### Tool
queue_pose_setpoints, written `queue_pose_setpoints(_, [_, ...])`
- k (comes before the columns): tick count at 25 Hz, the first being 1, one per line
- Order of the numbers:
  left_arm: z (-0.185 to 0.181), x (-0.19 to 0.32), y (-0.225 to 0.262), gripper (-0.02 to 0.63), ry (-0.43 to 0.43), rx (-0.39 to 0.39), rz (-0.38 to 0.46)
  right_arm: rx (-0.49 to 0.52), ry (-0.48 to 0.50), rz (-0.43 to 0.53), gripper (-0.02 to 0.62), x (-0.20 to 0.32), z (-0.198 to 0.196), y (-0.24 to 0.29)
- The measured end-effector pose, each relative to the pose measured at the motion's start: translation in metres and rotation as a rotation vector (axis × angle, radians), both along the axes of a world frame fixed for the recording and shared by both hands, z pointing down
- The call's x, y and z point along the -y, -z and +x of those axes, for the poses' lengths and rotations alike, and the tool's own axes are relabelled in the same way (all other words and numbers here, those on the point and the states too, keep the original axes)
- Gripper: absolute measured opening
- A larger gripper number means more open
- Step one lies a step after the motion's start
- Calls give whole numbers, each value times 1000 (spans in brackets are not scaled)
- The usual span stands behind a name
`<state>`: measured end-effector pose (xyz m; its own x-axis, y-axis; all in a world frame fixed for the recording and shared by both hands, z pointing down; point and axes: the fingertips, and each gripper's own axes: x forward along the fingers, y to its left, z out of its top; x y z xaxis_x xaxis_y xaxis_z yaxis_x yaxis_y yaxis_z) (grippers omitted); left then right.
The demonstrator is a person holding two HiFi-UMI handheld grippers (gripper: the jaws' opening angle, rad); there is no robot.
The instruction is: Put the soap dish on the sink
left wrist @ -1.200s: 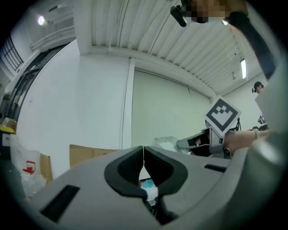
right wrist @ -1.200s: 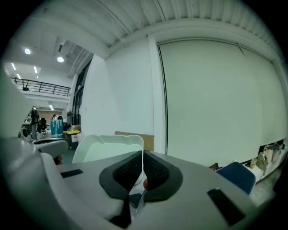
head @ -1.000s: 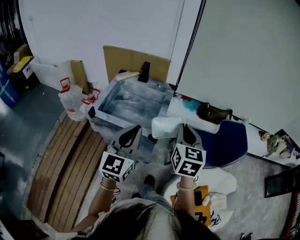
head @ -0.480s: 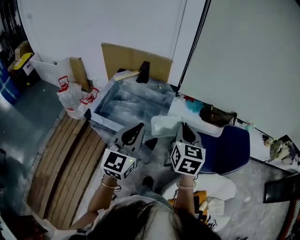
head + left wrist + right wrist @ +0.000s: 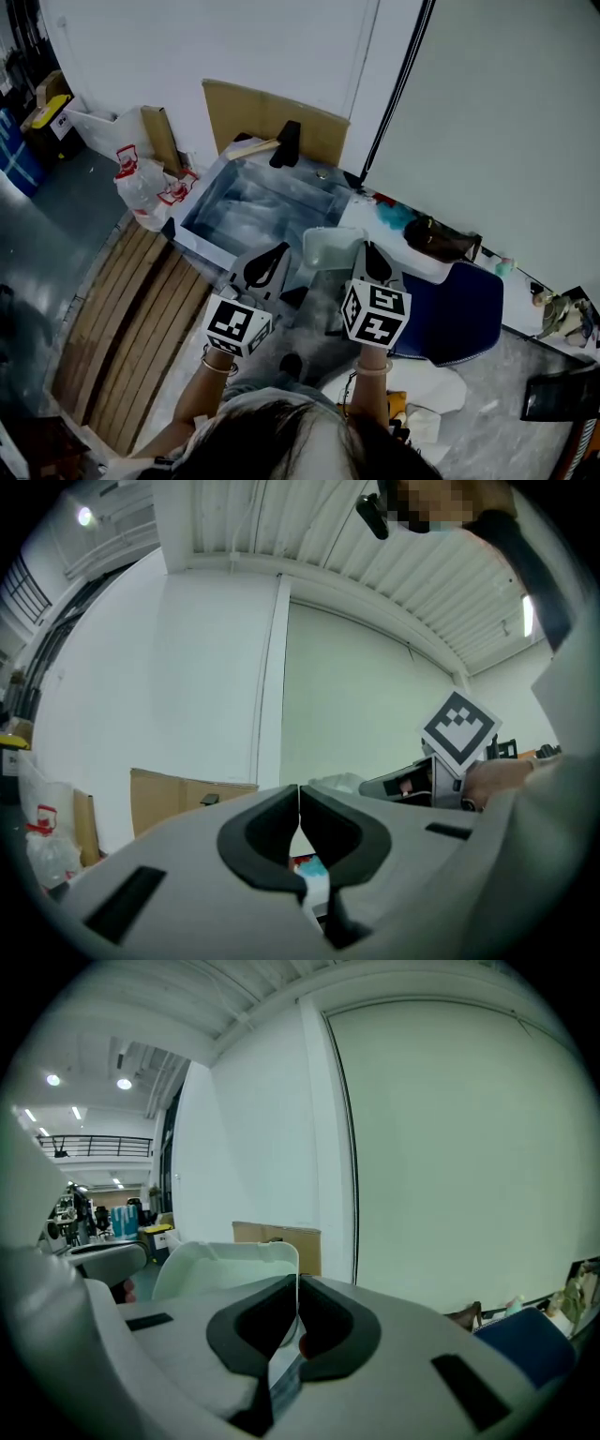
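The soap dish (image 5: pixel 328 247) is a white rounded tray, held in the air over the near right corner of the steel sink (image 5: pixel 253 202). My right gripper (image 5: pixel 364 259) is shut on the dish's right rim. In the right gripper view the dish (image 5: pixel 220 1265) stands on edge left of the right gripper (image 5: pixel 298 1290), its thin wall pinched between the jaws. My left gripper (image 5: pixel 269 266) hangs beside the dish, over the sink's front edge, shut with nothing in it. The left gripper (image 5: pixel 299 803) shows its jaws touching, with the dish (image 5: pixel 339 782) just beyond to the right.
A black faucet (image 5: pixel 286 143) and a cardboard sheet (image 5: pixel 272 117) stand behind the sink. A white ledge (image 5: pixel 375 225) to the right carries a brown item (image 5: pixel 441 239). A blue seat (image 5: pixel 459 300) sits below it. Plastic bags (image 5: pixel 145 187) and wooden slats (image 5: pixel 131 328) lie left.
Both grippers and the soap dish have moved a little forward, so the dish now overlaps the sink's near right corner. Both grippers stay shut.
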<state>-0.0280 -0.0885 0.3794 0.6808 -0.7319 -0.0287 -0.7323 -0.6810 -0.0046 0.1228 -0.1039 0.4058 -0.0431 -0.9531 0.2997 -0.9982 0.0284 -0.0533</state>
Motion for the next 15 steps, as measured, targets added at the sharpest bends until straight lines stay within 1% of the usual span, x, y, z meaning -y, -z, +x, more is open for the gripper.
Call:
queue_pose_setpoints(9, [7,29,-8,9,5,19,-24,3,16,-30,28,31,4,-12])
queue_pose_setpoints(15, [8,58,-14,9,-6,18,-36,-10,3,-45,28,58,8,-19])
